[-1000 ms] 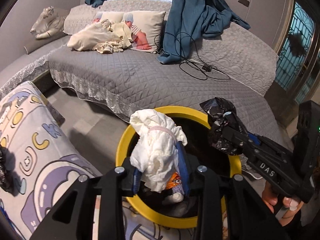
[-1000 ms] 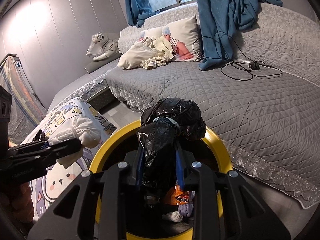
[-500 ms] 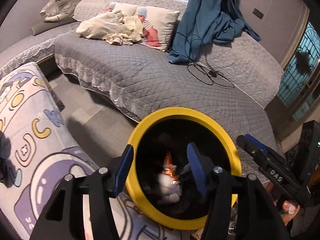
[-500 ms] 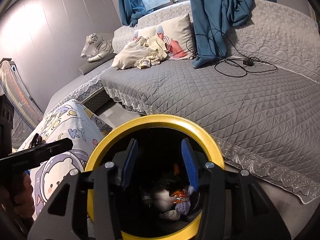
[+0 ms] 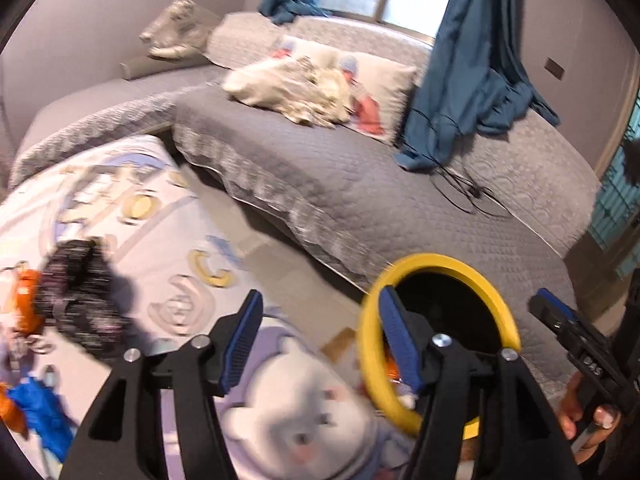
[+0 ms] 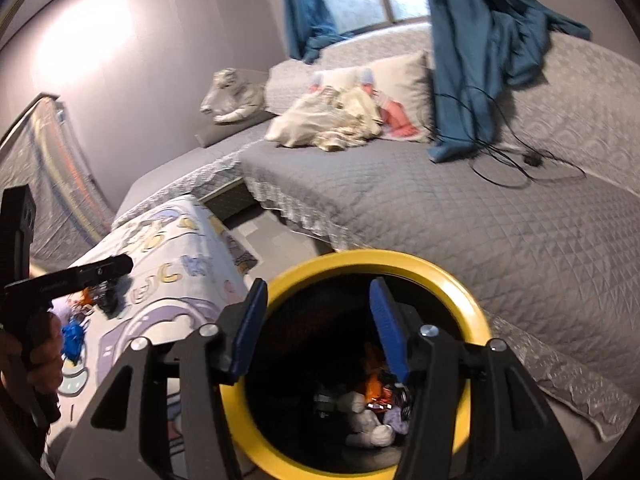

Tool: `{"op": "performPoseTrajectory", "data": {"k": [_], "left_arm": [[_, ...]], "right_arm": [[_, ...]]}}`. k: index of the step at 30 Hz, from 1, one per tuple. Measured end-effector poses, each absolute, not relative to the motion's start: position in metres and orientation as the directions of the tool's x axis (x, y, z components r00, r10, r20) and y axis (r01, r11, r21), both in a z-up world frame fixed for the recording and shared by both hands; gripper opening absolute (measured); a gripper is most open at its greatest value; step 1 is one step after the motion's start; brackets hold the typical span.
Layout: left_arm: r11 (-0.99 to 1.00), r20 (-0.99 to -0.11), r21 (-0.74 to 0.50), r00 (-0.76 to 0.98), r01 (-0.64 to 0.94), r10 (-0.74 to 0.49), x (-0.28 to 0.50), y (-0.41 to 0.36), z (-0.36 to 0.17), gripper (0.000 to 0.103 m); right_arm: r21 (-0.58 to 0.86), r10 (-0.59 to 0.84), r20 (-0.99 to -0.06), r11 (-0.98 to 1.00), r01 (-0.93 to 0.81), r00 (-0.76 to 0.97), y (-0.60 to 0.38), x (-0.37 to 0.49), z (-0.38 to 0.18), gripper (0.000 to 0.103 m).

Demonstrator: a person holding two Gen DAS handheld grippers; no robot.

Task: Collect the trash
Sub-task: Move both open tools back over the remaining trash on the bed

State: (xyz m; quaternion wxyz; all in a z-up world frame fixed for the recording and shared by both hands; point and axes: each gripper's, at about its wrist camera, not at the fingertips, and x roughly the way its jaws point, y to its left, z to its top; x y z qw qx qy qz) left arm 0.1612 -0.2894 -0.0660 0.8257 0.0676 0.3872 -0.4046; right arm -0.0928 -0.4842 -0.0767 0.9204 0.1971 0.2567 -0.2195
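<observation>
- Trash now lies in two places: a heap at the bottom of the yellow-rimmed bin (image 6: 460, 292) and a cluster on the cartoon-print blanket (image 5: 132, 208) beside it.
- What changed: a second ago the left gripper (image 5: 318, 334) held a white wad over the bin and the right gripper (image 6: 318, 328) held a black bag there; both jaws have since parted and now hold nothing, so both pieces have gone in.
- In the bin, counted from the right wrist view: one white wad (image 6: 366, 420), one orange wrapper (image 6: 376, 390), one pale purple scrap (image 6: 396, 416); the dark interior likely hides the black bag, which I cannot pick out.
- The left gripper has swung off the bin, which now sits right of its open jaws, and points across the blanket.
- Left of the bin on the blanket, in the left wrist view: one black crumpled bag (image 5: 80, 292), one blue piece (image 5: 38, 408), and orange scraps (image 5: 26, 300) at two spots; motion blur makes that count uncertain.
- The right gripper still hangs directly over the bin mouth, jaws wide apart and empty.
- For the task: two items are delivered and several remain, so the next pickup looks to be from the blanket cluster.
- Beyond the bin, one grey quilted sofa (image 6: 440, 208) carries one pillow, one heap of cloth and one black cable.
</observation>
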Motion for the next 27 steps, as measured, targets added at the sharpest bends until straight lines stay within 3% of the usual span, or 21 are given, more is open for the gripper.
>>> {"op": "performPoseTrajectory", "data": {"k": [13,27], "left_arm": [[0.81,-0.651,-0.143,0.563,0.569,-0.51,0.202,-0.17,-0.034,0.069],[0.933,-0.665,-0.1,0.674,0.346,-0.321,0.249,-0.05,-0.045,0.076]], "right_arm": [[0.179,-0.152,-0.518,0.943,0.281,0.842,-0.4,-0.031,-0.048,0.055],[0.11,0.023,-0.579,0.993,0.05,0.815,-0.313,0.064,-0.07,0.056]]}}
